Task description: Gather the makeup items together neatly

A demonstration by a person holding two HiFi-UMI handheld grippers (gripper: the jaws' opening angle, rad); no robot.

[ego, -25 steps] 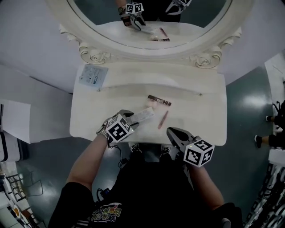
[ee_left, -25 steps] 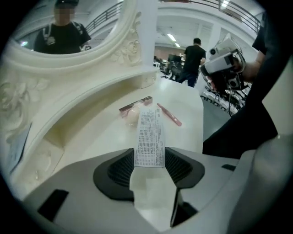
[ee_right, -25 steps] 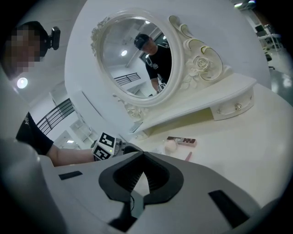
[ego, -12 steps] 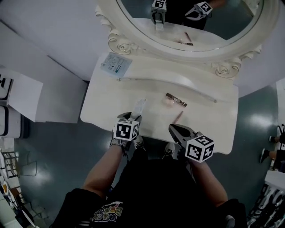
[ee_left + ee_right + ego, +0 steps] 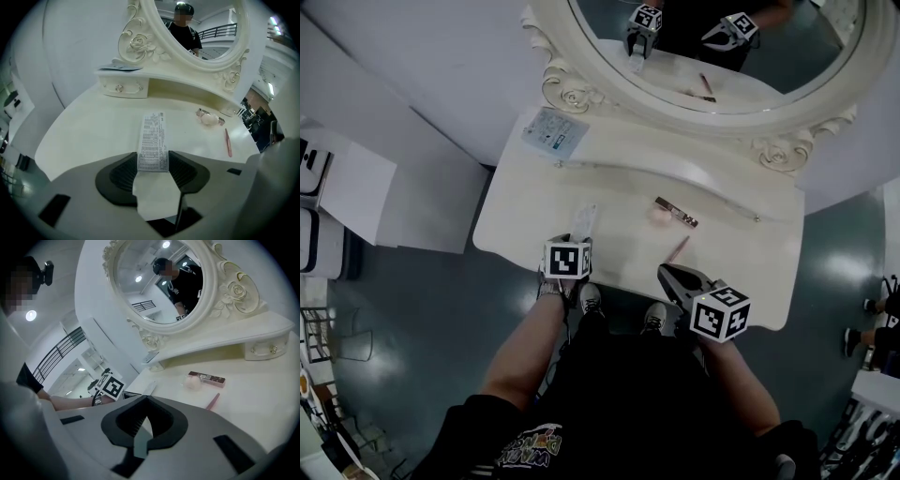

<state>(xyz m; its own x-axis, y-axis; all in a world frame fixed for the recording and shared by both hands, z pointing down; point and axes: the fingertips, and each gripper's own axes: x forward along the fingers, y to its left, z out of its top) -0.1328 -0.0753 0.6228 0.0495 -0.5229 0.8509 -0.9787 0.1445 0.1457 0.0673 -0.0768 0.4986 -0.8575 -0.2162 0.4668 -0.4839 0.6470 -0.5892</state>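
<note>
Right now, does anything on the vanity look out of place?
Nothing spilled. The pink pencil lies slanted, apart from the palette and puff; the white tube, in the fingers of the left gripper, sits off to their left.

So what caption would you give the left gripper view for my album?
Left tongs grip a white printed packet over a cream dressing table with an oval mirror.

You have swung your left gripper (image 5: pixel 577 241) leftward and rolled it; the flat white printed carton (image 5: pixel 585 221) in its jaws now points at the oval white-framed mirror (image 5: pixel 811 52), farther from the slim pink stick (image 5: pixel 677 249).
</note>
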